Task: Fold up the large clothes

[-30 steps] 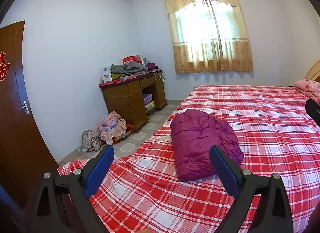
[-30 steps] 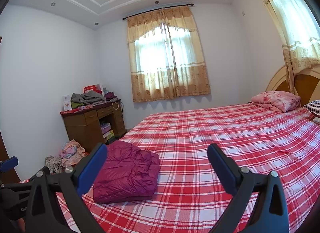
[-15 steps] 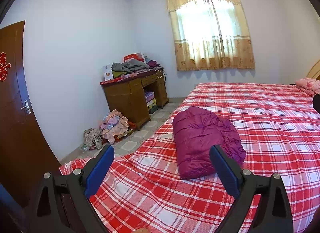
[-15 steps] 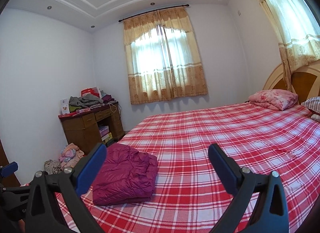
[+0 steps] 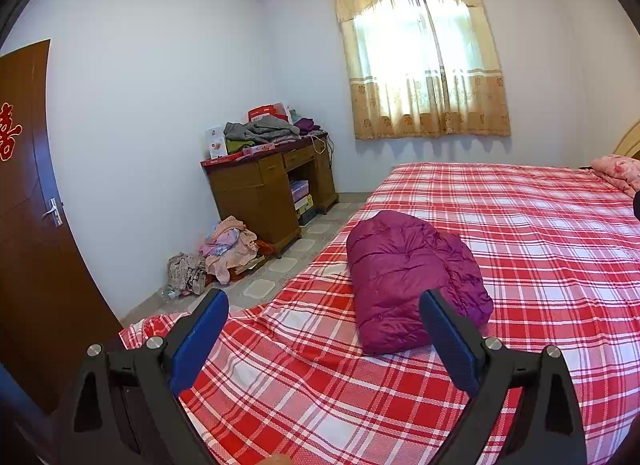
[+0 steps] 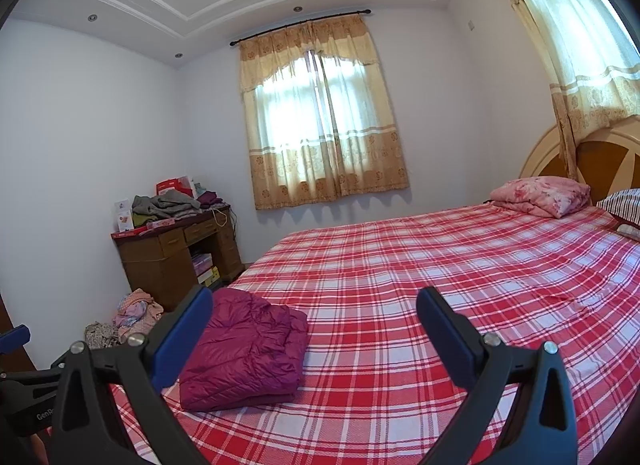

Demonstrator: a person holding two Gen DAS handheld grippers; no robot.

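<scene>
A magenta puffer jacket (image 5: 404, 277) lies folded into a thick bundle on the red plaid bed (image 5: 540, 233), near the bed's left edge. My left gripper (image 5: 322, 321) hovers above the bed in front of the bundle, open, with nothing between its blue pads. In the right wrist view the same jacket (image 6: 248, 349) sits low and left, partly behind the left finger. My right gripper (image 6: 314, 319) is open too, held over bare plaid bed (image 6: 440, 265) to the right of the jacket. The left gripper's tip (image 6: 14, 335) shows at the far left.
A wooden desk (image 5: 264, 189) piled with clothes stands by the far wall, with clothes heaps (image 5: 224, 245) on the floor beside it. A brown door (image 5: 28, 205) is at left. Pink pillow (image 6: 540, 195) and headboard (image 6: 588, 157) lie at the bed's far right.
Both grippers have drawn back and tilted up a little; the jacket sits slightly farther from the fingers. Both stay open and the jacket has not moved.
</scene>
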